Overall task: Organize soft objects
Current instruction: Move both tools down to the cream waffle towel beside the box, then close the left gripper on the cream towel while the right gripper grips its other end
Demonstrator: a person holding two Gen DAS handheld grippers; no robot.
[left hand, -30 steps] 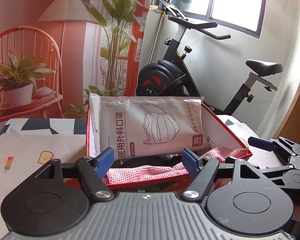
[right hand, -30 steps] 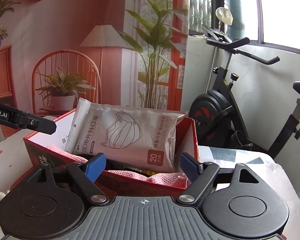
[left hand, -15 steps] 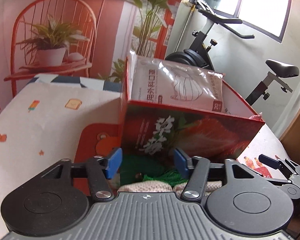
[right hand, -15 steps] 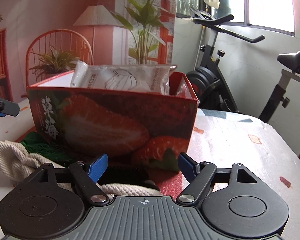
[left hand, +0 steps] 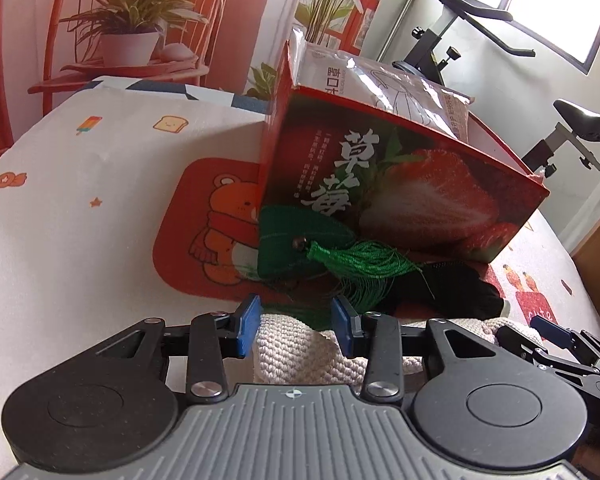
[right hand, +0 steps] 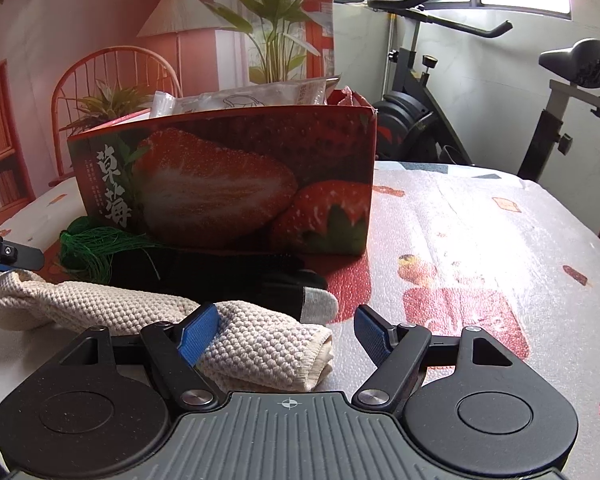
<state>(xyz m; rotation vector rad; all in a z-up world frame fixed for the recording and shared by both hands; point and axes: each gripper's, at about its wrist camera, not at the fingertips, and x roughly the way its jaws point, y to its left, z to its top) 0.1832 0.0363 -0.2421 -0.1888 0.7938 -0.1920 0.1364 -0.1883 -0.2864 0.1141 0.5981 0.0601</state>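
A red strawberry box (left hand: pixel 400 184) (right hand: pixel 228 180) stands on the table with a mask packet (left hand: pixel 400 88) (right hand: pixel 252 94) in it. In front of it lie a green tasselled pouch (left hand: pixel 312 248) (right hand: pixel 88 248), a black glove (left hand: pixel 444 288) (right hand: pixel 292 288) and a cream knitted cloth (left hand: pixel 292 352) (right hand: pixel 140 316). My left gripper (left hand: pixel 296 324) is low over one end of the cream cloth, jaws partly closed around it. My right gripper (right hand: pixel 288 330) is open around the cloth's other end; its left pad touches it.
The table has a white patterned cover (left hand: pixel 80 200) (right hand: pixel 480 240) with an orange bear mat (left hand: pixel 208 232) under the box. An exercise bike (right hand: pixel 440 100) stands behind the table at right. A red chair with a potted plant (left hand: pixel 132 36) stands behind at left.
Both grippers have dropped from above the box down to the table in front of it. The left jaws have narrowed around the cream cloth; the right jaws stay wide.
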